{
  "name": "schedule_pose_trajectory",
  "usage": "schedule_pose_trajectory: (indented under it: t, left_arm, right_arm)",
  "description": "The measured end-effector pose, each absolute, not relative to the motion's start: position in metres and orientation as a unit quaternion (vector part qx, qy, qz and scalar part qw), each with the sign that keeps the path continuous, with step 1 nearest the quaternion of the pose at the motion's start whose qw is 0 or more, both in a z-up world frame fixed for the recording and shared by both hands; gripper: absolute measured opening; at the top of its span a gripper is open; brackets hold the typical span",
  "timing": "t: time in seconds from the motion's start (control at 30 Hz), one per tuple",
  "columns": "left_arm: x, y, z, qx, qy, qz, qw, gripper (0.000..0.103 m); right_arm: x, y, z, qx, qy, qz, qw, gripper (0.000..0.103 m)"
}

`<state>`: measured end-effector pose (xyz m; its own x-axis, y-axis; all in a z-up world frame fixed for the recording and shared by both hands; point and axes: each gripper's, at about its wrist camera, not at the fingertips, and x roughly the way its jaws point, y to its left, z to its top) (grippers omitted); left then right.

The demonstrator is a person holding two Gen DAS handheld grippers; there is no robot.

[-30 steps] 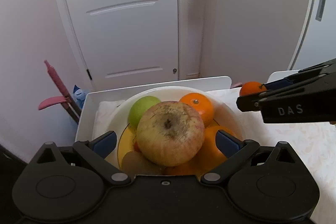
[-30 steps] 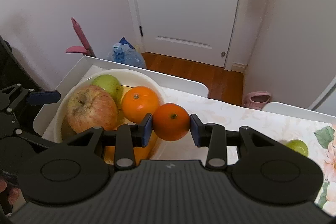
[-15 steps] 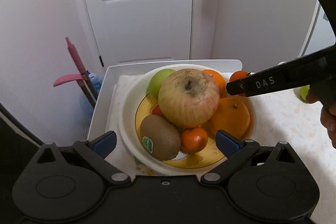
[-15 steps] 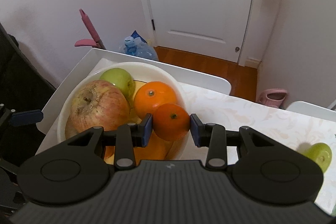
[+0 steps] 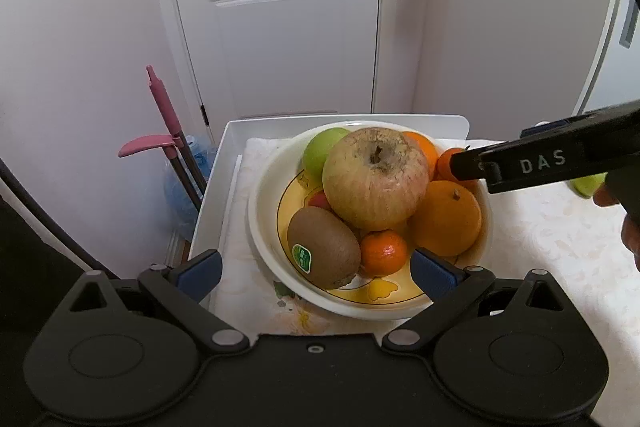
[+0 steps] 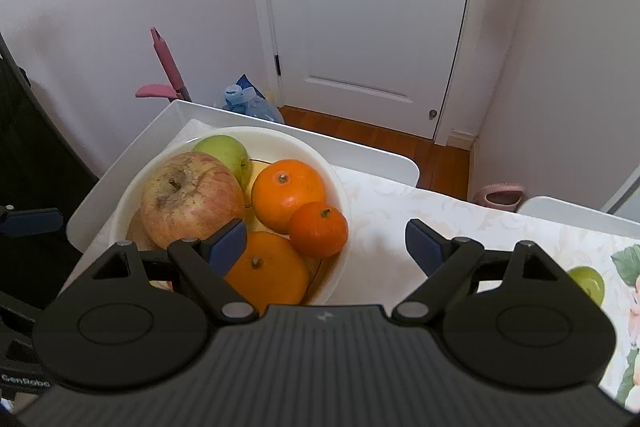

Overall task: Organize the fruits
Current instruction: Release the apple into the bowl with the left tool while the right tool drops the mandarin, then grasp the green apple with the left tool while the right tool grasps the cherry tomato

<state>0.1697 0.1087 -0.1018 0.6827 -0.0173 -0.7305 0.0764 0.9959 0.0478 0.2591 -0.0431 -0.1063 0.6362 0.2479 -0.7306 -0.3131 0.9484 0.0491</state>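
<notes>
Right wrist – green fruit (image 6: pixel 586 282) alone, well apart from bowl (image 6: pixel 340 195).

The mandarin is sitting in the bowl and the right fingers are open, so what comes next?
Probably pull the right gripper back and swing toward the green fruit on the tablecloth; the mandarin rests in the bowl, fingers apart.
</notes>
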Motion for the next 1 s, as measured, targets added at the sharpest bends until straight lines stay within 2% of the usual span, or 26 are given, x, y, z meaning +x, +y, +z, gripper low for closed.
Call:
schedule_pose_trajectory:
  t: [0.57, 1.0]
  left_arm:
    - [0.139, 0.099, -0.051, 0.017, 0.349, -0.038, 0.936, 0.102]
    - [0.112, 0.029, -0.029, 0.032, 0.333, -0.045, 0.941, 0.102]
  right_arm:
    - [0.199, -0.074, -0.057, -0.013, 0.361, 0.12, 0.925, 0.101]
    - [0.147, -0.17, -0.033, 0.003, 0.34, 0.068, 0.938, 0.101]
